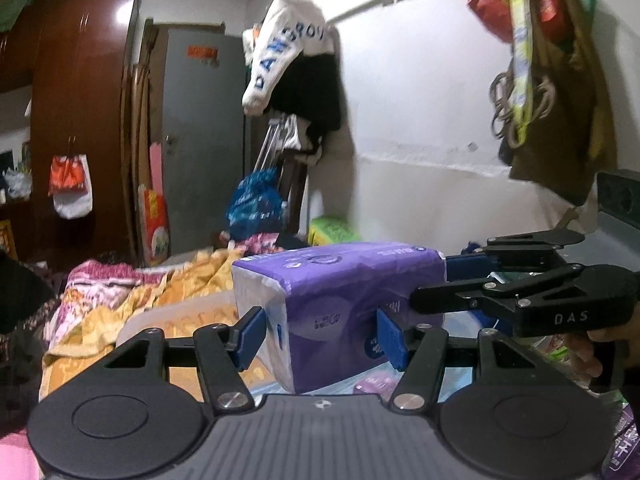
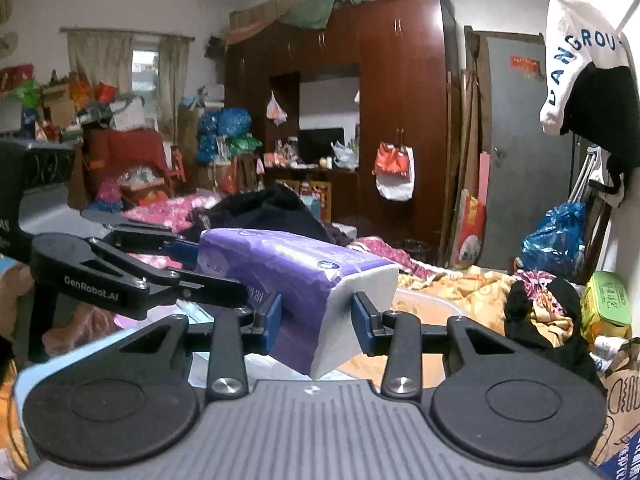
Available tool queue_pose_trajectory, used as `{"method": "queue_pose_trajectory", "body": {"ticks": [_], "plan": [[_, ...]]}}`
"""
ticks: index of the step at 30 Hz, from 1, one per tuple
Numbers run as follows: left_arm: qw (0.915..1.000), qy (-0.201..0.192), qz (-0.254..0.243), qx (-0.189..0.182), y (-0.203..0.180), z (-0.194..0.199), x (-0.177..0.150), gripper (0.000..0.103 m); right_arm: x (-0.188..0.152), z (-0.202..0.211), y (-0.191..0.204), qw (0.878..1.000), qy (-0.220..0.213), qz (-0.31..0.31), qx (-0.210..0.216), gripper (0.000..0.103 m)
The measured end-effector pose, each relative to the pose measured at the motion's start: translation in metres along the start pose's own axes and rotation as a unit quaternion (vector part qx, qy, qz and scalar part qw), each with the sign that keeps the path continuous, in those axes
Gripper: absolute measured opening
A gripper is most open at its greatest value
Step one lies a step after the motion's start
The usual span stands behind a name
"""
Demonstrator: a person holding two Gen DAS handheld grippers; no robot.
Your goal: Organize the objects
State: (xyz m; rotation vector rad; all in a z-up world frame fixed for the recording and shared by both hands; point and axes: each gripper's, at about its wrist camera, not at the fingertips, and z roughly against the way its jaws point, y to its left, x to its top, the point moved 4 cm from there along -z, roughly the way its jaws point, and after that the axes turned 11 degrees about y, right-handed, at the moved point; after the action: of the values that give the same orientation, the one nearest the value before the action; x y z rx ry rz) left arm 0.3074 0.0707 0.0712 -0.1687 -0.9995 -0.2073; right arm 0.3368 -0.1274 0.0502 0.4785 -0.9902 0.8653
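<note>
A purple and white tissue pack [image 1: 336, 304] is held in the air above a cluttered bed. My left gripper [image 1: 320, 334] is shut on its near end, blue pads pressed on both sides. My right gripper [image 1: 448, 280] comes in from the right and grips the far end of the same pack. In the right wrist view the pack [image 2: 304, 292] sits between my right gripper's [image 2: 318, 318] blue pads, and my left gripper [image 2: 224, 276] holds it from the left.
A clear plastic bin [image 1: 180, 316] lies below the pack on the bed among yellow and pink bedding [image 2: 460, 284]. More purple packs [image 1: 624, 448] lie at lower right. A green pack [image 2: 608, 304], a blue bag [image 2: 556, 236], a wardrobe [image 2: 400, 100] and hanging clothes [image 1: 296, 64] surround.
</note>
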Motion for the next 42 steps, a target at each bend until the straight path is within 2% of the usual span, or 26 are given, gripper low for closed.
{"method": "queue_pose_trajectory", "body": {"ticks": [10,13,15,16,17,18,19,22,26,27,30,33,38,42], "plan": [[0.9987,0.043,0.005,0.026,0.008,-0.029,-0.005,0.064,-0.002,-0.015,-0.004,0.999,0.04,0.007,-0.016,0.042],[0.9979,0.057,0.003,0.031,0.009,-0.036,-0.007,0.064,0.0,-0.017,-0.003,0.998,0.056,0.019,-0.03,0.046],[0.9979,0.053,0.001,0.037,0.008,-0.035,-0.008,0.064,0.005,-0.015,0.001,0.996,0.061,0.037,-0.051,0.061],[0.9981,0.046,0.001,0.042,0.008,-0.032,-0.007,0.069,0.005,-0.011,0.004,0.995,0.057,0.047,-0.064,0.084],[0.9981,0.036,0.002,0.05,0.007,-0.026,-0.007,0.074,0.005,-0.002,0.007,0.994,0.042,0.055,-0.084,0.099],[0.9979,0.024,0.006,0.059,0.008,-0.018,-0.007,0.081,0.004,0.008,0.009,0.993,0.024,0.056,-0.104,0.101],[0.9979,0.013,0.01,0.063,0.007,-0.009,-0.008,0.086,0.002,0.02,0.009,0.992,0.011,0.048,-0.112,0.102],[0.9987,-0.013,0.015,0.046,0.001,0.022,-0.024,0.087,-0.016,0.058,0.005,0.996,-0.015,-0.002,-0.09,0.103],[0.9988,-0.022,0.035,0.028,-0.011,0.059,-0.073,0.09,-0.072,0.098,0.003,0.993,-0.029,-0.073,-0.092,0.103],[0.9984,-0.029,0.036,0.033,-0.014,0.067,-0.086,0.092,-0.09,0.105,0.005,0.991,-0.031,-0.086,-0.093,0.103],[0.9973,-0.039,0.055,0.027,-0.022,0.085,-0.121,0.092,-0.129,0.119,0.018,0.988,-0.036,-0.122,-0.083,0.103],[0.9957,-0.057,0.071,0.015,-0.028,0.098,-0.14,0.092,-0.143,0.123,0.028,0.984,-0.034,-0.158,-0.071,0.103],[0.9972,-0.051,0.054,-0.002,-0.053,0.1,-0.167,0.092,-0.152,0.128,0.059,0.989,-0.045,-0.135,-0.037,0.103],[0.9974,-0.044,0.038,-0.043,-0.072,0.095,-0.178,0.092,-0.158,0.127,0.078,0.992,-0.053,-0.111,0.001,0.1]]}}
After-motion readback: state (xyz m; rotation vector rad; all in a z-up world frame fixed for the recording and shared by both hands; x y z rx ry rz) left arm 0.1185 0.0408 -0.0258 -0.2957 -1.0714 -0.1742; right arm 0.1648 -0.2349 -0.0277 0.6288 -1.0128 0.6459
